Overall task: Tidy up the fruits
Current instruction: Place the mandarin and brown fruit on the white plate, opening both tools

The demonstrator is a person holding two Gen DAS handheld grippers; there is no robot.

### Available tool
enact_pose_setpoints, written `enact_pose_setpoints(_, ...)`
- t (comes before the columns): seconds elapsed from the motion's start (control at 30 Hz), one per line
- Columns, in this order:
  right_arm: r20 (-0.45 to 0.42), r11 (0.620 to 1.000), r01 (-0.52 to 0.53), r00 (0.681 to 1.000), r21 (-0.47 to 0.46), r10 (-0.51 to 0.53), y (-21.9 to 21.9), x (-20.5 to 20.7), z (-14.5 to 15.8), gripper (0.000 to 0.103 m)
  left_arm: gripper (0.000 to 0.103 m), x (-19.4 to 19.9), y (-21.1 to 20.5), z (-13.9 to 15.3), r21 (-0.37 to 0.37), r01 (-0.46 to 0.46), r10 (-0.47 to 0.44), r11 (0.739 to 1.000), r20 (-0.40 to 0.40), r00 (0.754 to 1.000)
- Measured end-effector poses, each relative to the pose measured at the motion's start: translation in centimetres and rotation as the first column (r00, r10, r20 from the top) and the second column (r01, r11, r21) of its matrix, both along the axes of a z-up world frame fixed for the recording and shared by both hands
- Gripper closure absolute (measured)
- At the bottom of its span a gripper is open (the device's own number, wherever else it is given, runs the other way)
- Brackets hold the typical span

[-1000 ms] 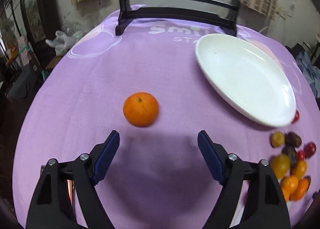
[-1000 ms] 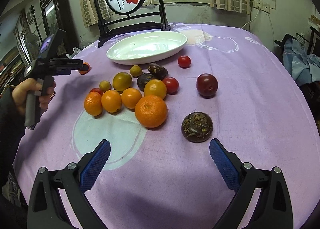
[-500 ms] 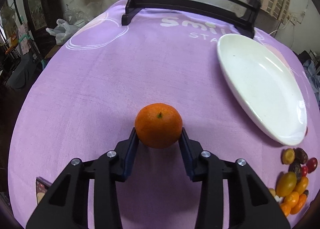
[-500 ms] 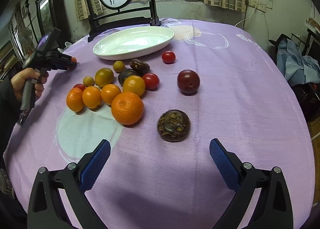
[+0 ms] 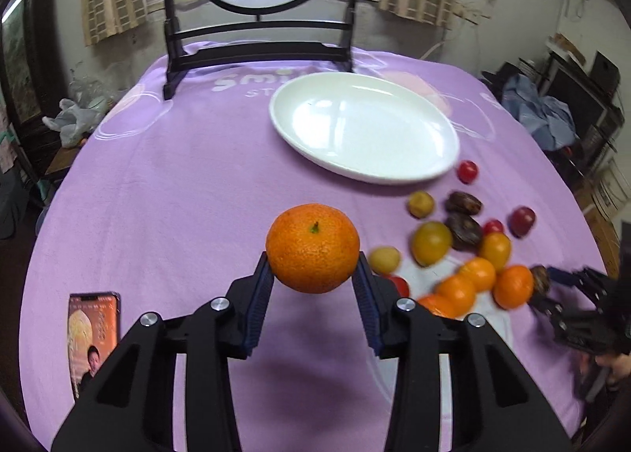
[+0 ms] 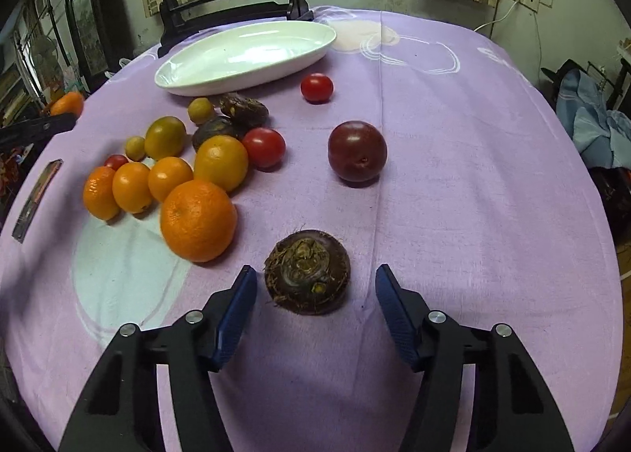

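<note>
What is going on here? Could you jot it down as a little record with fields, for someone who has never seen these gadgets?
Setting: round table under a purple cloth
Left hand-held gripper: shut on a large round orange mandarin, lifted off the cloth
Right hand-held gripper: open, its pads either side of a dark brown hairy water chestnut, not touching
Oval white ceramic plate: holds no fruit
Loose fruit: cluster of small oranges, a dark red plum, red tomatoes
Also: a phone lying flat
</note>
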State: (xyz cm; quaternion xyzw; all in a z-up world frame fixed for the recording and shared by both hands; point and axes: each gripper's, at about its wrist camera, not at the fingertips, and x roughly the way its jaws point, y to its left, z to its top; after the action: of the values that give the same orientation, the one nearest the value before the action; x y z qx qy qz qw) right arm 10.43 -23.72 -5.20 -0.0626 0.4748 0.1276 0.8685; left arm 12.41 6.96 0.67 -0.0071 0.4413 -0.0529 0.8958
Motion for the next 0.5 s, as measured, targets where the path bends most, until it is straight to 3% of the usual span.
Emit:
enact_pose_setpoints(0.03,0.006,1.000,-0.009,1.000,-0.018,0.009,0.3,0.0,-0.1,0.041,0.063,-0.4,-0.3,0.0,0.000,0.011,-0.011,1.000,-0.003,1.000)
enact_pose_setpoints(0.1,0.018,0.999,-0.033,0.999,-0.025,0.033,0.9,-0.1,0.0,0.060,0.063,-0.7,-1.0,-0.1,0.002,0.026,-0.026,1.000,-0.005,1.000)
enact_pose_setpoints(0.27,0.050,0.998,-0.044,0.998,-0.051,0.046,1.3,-0.4,1.2,0.060,0.063,-0.3,-2.3,0.3,0.012,0.053,-0.053,0.999,-0.007,0.999)
enact_pose_setpoints(0.37,0.113,0.998,-0.057,0.992,-0.040,0.061,1.4,-0.2,3.9,0.060,0.063,0.9,-2.8,0.9,0.020,0.068,-0.068,0.997,-0.006,0.998)
enact_pose_setpoints(0.5,0.212,0.988,-0.136,0.966,-0.069,0.148,4.2,3.5,8.3,0.060,0.063,4.5,-4.0,2.0,0.033,0.089,-0.089,0.996,-0.001,0.996)
